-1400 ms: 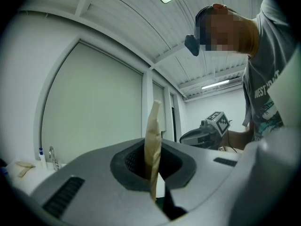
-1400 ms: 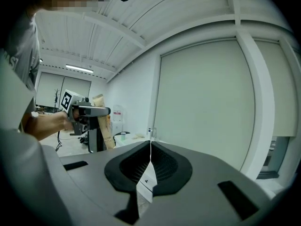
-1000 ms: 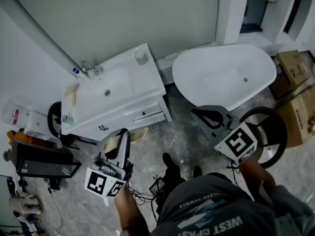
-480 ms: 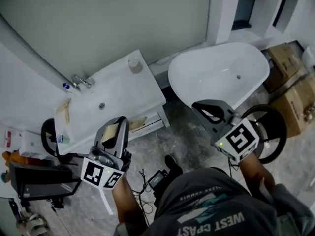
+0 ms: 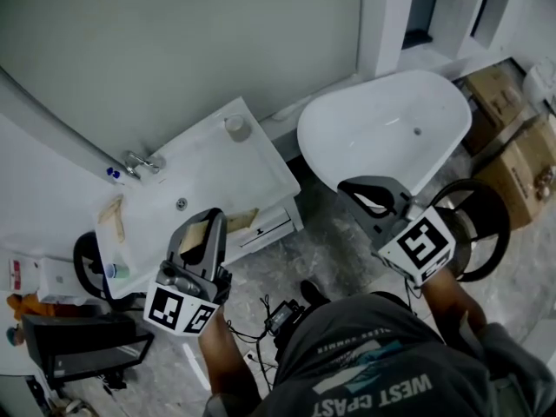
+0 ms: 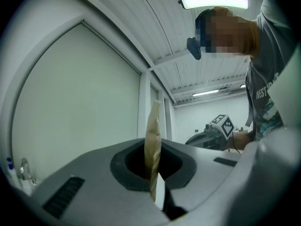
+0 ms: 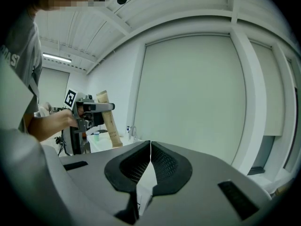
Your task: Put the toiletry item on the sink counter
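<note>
Tan, flat toiletry packet (image 6: 153,126) pinched upright in the fully closed left gripper (image 6: 153,171), just short of the white sink counter (image 5: 234,168): carry over a bare patch, lower to contact, then release, keeping the closed, empty right gripper (image 7: 150,159) clear.

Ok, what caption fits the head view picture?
Left gripper holds a tan packet beside the white sink counter; right gripper shut, empty, by the bathtub.

A white bathtub (image 5: 387,142) is seen just beyond the right claw (image 5: 356,196), a white sink counter (image 5: 217,168) beyond the left claw (image 5: 211,224). A pale grey wall (image 5: 191,42) is set behind both. Grey marbled floor (image 5: 334,241) is spread beneath them, with cardboard boxes (image 5: 512,159) off to the right.
</note>
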Action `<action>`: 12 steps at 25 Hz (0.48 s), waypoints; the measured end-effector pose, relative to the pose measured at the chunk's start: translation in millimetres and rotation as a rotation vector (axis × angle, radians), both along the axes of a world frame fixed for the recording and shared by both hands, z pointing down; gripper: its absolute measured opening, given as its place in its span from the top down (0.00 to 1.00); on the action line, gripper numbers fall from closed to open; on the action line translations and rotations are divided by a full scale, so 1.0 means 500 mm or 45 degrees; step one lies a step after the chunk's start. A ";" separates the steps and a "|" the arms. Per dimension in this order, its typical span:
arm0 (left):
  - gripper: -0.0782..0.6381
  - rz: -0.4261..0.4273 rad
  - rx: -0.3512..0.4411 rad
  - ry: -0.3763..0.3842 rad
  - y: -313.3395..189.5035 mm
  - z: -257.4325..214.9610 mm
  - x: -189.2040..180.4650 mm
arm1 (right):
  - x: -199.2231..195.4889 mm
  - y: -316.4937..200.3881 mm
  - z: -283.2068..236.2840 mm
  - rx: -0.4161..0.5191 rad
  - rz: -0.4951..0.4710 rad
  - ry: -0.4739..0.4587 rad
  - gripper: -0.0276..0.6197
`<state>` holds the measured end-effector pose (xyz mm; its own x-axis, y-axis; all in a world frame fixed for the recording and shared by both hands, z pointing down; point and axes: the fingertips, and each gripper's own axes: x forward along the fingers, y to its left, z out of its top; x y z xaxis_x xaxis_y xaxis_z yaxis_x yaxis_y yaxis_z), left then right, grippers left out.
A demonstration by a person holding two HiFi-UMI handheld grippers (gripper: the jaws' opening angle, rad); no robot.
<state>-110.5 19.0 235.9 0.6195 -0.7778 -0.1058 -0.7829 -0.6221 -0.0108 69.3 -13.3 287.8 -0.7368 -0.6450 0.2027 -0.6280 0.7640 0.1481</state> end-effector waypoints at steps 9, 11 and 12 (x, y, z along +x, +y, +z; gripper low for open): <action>0.90 0.065 0.025 0.034 -0.057 0.002 -0.064 | -0.057 -0.042 0.002 0.008 0.073 0.029 0.91; 0.90 0.081 0.028 0.049 -0.070 0.001 -0.079 | -0.074 -0.051 -0.003 0.016 0.082 0.040 0.91; 0.90 0.089 0.029 0.053 -0.073 0.001 -0.085 | -0.083 -0.052 -0.004 0.019 0.085 0.046 0.91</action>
<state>-153.1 -17.4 236.6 0.6671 -0.7297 -0.1502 -0.7374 -0.6754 0.0061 28.0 -39.6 285.7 -0.6845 -0.6955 0.2184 -0.6715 0.7182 0.1826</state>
